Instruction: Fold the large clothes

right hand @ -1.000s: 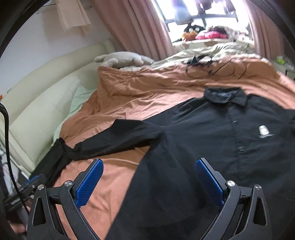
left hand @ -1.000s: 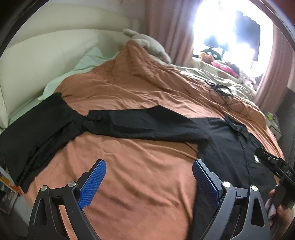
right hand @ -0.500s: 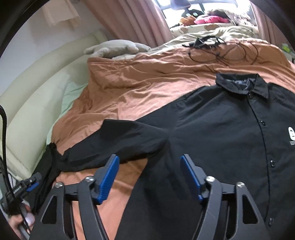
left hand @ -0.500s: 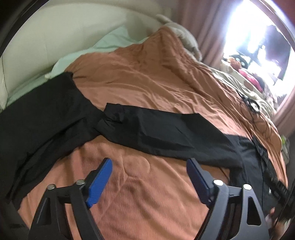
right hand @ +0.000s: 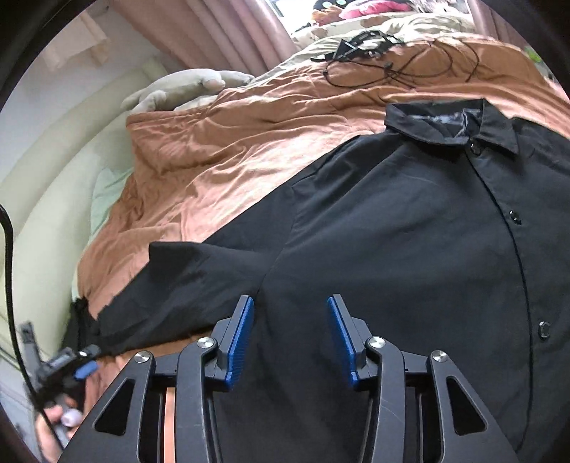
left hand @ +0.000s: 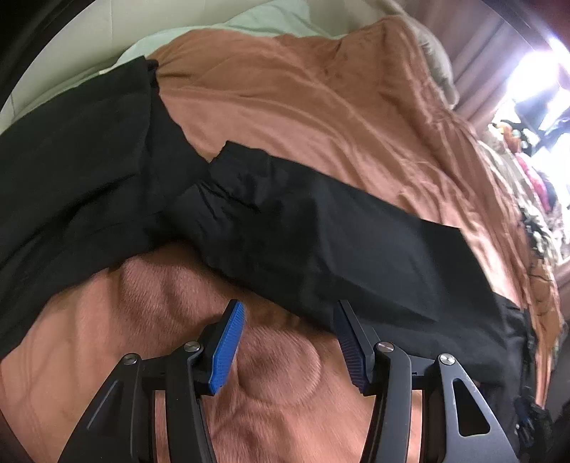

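A black button-up shirt (right hand: 409, 220) lies front up on an orange-brown bed cover (right hand: 231, 149), collar (right hand: 452, 124) toward the window. Its long sleeve (left hand: 320, 228) stretches left across the cover. My left gripper (left hand: 288, 342) is open and empty, low over the cover just below the sleeve's near edge. My right gripper (right hand: 290, 331) is open and empty, low over the shirt body beside the armpit seam. The left gripper also shows in the right wrist view (right hand: 71, 367) at the lower left.
A second black garment (left hand: 71, 171) lies at the sleeve's cuff end on the left. Black cables (right hand: 384, 57) lie on the cover beyond the collar. A grey plush toy (right hand: 185, 89), a cream headboard (right hand: 46, 149) and pink curtains (right hand: 221, 32) are behind.
Both grippers have dropped closer to the bed and moved forward. Both pairs of fingers have narrowed but stay open. The left now sits at the sleeve's edge, the right over the shirt body.
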